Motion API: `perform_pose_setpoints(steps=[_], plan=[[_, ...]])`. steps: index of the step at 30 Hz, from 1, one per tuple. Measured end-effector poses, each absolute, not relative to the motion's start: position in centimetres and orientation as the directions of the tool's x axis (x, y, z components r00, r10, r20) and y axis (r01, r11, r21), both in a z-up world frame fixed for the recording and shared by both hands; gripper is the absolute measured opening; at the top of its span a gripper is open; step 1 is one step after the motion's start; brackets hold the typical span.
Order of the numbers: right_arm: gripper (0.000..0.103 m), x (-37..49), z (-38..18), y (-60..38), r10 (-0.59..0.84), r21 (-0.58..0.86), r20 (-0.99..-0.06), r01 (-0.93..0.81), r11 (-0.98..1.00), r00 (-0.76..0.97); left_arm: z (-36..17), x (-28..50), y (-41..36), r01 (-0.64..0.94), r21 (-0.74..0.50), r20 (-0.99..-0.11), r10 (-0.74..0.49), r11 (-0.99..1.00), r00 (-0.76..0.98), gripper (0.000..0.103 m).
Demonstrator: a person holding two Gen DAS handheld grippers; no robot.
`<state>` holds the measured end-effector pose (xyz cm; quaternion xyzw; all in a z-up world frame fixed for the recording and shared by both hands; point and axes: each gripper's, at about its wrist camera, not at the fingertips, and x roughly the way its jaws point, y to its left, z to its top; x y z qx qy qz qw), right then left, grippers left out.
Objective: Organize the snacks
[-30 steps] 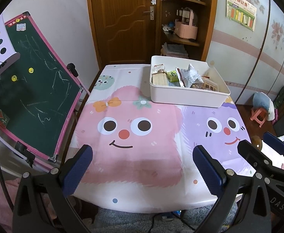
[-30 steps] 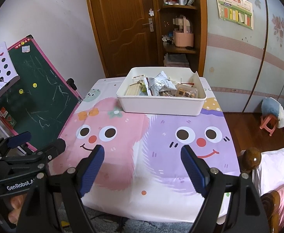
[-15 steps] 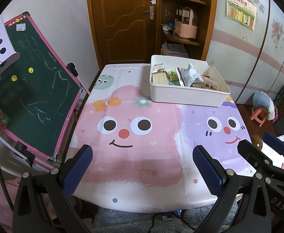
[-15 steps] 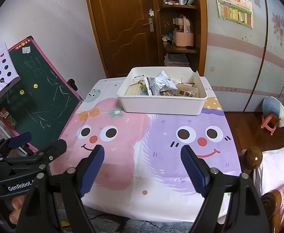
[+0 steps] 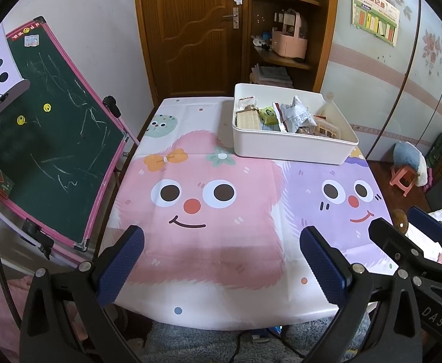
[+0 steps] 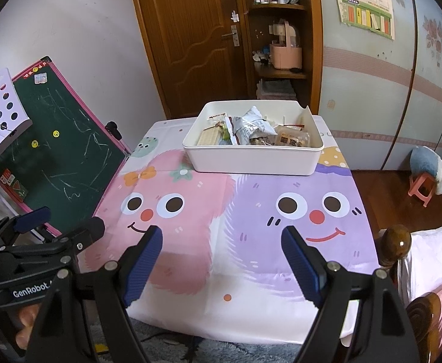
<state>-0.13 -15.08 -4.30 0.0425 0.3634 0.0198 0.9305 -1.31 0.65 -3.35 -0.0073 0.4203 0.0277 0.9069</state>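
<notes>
A white bin stands at the far side of the table and holds several snack packets, among them a silver crinkled bag and a wafer pack. My left gripper hangs open over the table's near edge, well short of the bin, with nothing between its blue pads. My right gripper is open too, empty, above the near edge. Each gripper shows in the other's view: the right one, the left one.
The table wears a cloth with a pink and a purple cartoon face. A green chalkboard easel leans close at the left. A wooden bedpost knob and bedding sit at the right. A door and a corner shelf stand behind.
</notes>
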Motion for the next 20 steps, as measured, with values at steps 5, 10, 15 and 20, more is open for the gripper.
perform_pose_setpoints(steps=[5, 10, 15, 20], plan=[[0.081, -0.12, -4.43, -14.94, 0.069, 0.097, -0.677, -0.004, 0.995, 0.733, -3.30, -1.23, 0.62, -0.056, 0.010, -0.763, 0.044, 0.998, 0.644, 0.102], [0.081, -0.06, -4.36, -15.07, 0.068, 0.096, -0.676, -0.004, 0.995, 0.734, -3.28, -1.21, 0.64, -0.056, 0.010, -0.764, 0.044, 0.998, 0.644, 0.102], [0.081, -0.01, -4.70, -14.95, 0.073, 0.103, -0.683, -0.004, 0.995, 0.727, -3.33, -1.25, 0.71, -0.056, 0.009, -0.767, 0.043, 0.998, 0.640, 0.102], [0.081, 0.00, -4.96, -14.81, 0.076, 0.108, -0.687, -0.002, 0.994, 0.723, -3.44, -1.41, 0.75, -0.056, 0.010, -0.767, 0.043, 0.998, 0.640, 0.102]])
